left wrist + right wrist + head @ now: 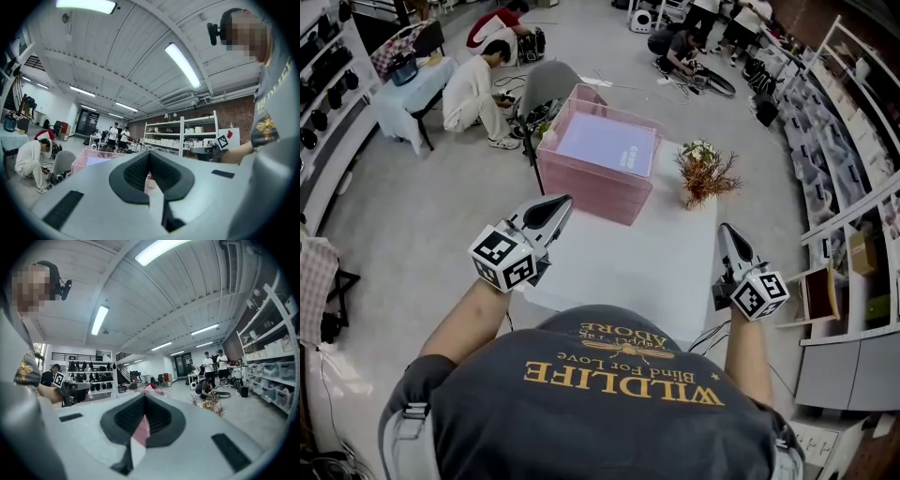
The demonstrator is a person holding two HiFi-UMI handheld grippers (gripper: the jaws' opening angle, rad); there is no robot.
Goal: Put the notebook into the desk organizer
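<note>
2 hand-held grippers sit closest in, one at each side of the person's dark grey printed T-shirt (619,394). The left gripper (565,201) has its dark ribbed pads brought together with nothing between them. The right gripper (724,229) is likewise fully closed and empty. Both point level towards the white rectangular table (628,267), whose near half is bare.

At the table's far end stands the pink translucent plastic desk organizer (592,190). The pale lilac flat notebook (607,143) lies face up in its open top and seems to sit within the raised rim, though I cannot tell how deep it sits. By that reading the placing looks done, and the step in hand is simply to keep both grippers drawn back and clear. If the notebook needs settling, it would be best to come straight across the bare table, part 1 gripper's jaws only when near, and nudge the near edge gently, so the light organizer does not slide.

Just right of the organizer stands a bunch of brown dried flowers with a white bloom (705,172), which the right gripper could brush. Beyond the table a grey shell chair (549,82) is close behind the organizer, a person in white (478,86) sits on the floor, and grey shelving (853,178) lines the right wall.
</note>
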